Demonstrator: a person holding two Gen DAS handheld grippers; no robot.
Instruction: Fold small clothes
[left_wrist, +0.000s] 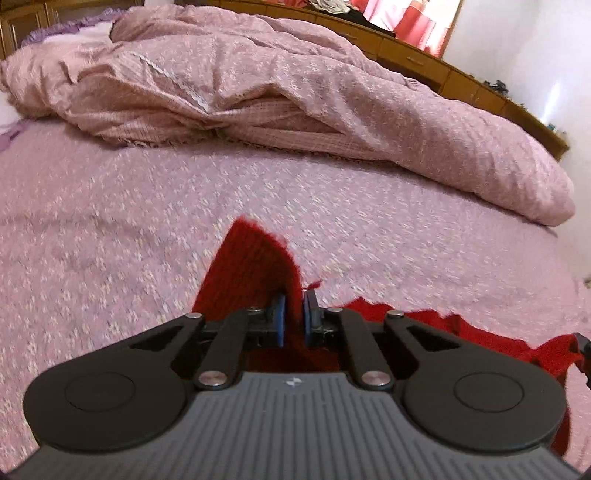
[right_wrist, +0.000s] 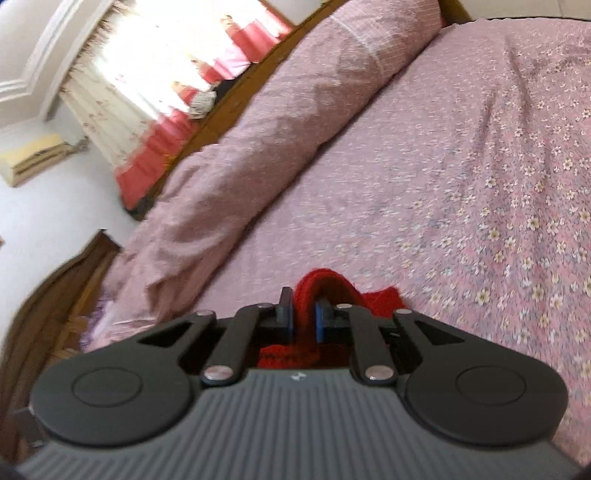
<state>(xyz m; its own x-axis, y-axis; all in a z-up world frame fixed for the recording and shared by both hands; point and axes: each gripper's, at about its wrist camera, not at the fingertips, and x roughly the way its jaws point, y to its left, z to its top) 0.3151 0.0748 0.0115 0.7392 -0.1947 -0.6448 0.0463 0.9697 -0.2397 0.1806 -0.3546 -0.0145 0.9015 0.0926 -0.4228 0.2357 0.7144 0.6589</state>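
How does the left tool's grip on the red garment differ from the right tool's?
Left tool pinches a thin, flat edge of the red knit garment, which stands up as a tall point; right tool clamps a thicker, bunched roll that curls over. Both are shut on it above the floral bedspread.

flat bedspread open ahead, bunched quilt blocks far side, wood frame beyond

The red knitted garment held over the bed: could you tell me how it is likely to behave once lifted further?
The red knitted garment will probably hang floppy: it already folds and droops around the left hand-held gripper. It looks light, since thin pinches by this and the right hand-held gripper carry it. The fuzzy knit seems unlikely to slip from the pads.
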